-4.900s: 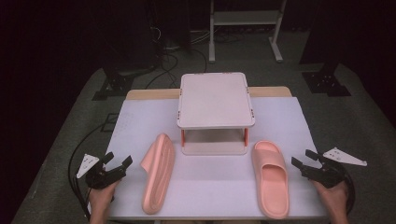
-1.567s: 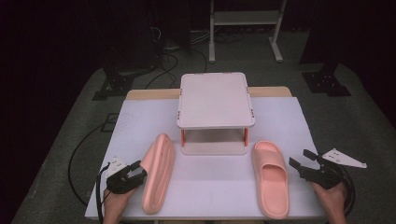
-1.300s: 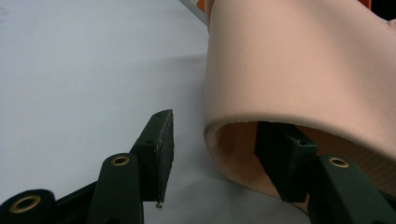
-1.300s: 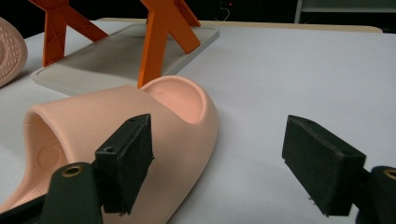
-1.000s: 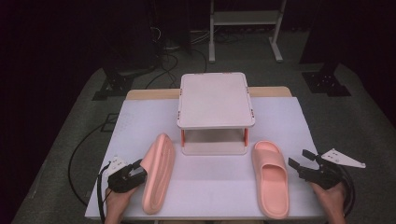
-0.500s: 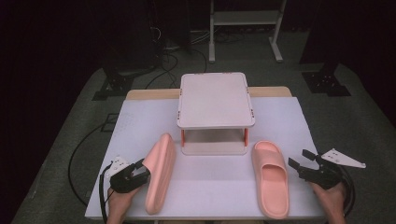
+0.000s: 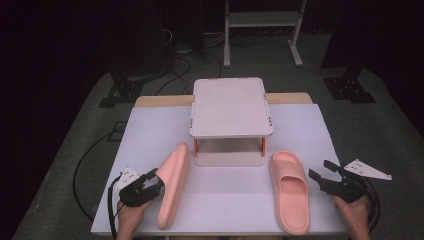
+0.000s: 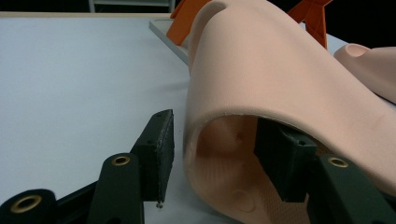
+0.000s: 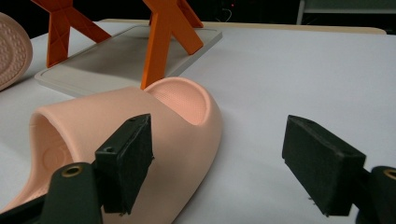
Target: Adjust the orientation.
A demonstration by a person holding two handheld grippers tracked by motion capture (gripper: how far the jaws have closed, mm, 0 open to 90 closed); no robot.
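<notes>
A two-tier rack (image 7: 231, 107) stands at the middle of the table (image 7: 310, 125), its pale top shelf carried on orange legs (image 9: 161, 42) above a lower tray (image 9: 107, 58). A white sheet (image 7: 150, 135) covers the tabletop. Behind, on the dark floor, cables (image 7: 175, 55) lie near a metal stand (image 7: 260, 20).

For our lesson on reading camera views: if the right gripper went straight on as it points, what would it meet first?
Probably the upright pink slipper: the right gripper is open, one jaw beside its strap. Depth is unclear.
</notes>
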